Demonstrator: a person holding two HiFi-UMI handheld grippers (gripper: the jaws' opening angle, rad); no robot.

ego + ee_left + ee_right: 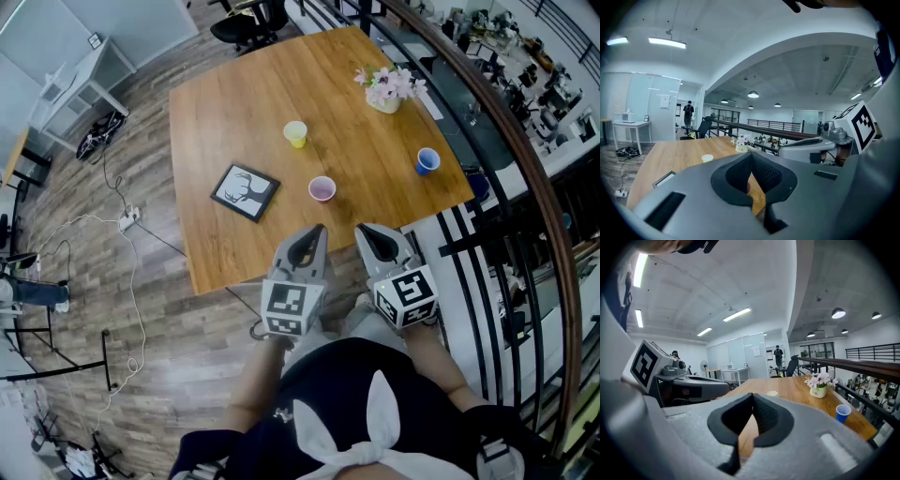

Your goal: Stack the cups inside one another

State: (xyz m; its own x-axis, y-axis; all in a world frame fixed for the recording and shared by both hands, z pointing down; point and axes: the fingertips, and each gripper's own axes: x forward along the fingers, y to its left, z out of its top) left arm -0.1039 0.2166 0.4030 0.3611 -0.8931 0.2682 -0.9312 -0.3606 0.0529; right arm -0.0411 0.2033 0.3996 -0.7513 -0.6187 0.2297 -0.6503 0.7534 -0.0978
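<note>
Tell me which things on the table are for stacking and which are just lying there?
For the job: yellow cup, pink cup, blue cup.
Just lying about: deer picture, pot of flowers.

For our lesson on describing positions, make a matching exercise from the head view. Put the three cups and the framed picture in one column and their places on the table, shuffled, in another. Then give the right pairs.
Things:
1. yellow cup
2. pink cup
3. blue cup
4. framed picture

Places:
A. by the right edge of the table
B. cup closest to the table's near edge
C. left of the pink cup
D. cup nearest the table's middle

Pairs: 1-D, 2-B, 3-A, 4-C
</note>
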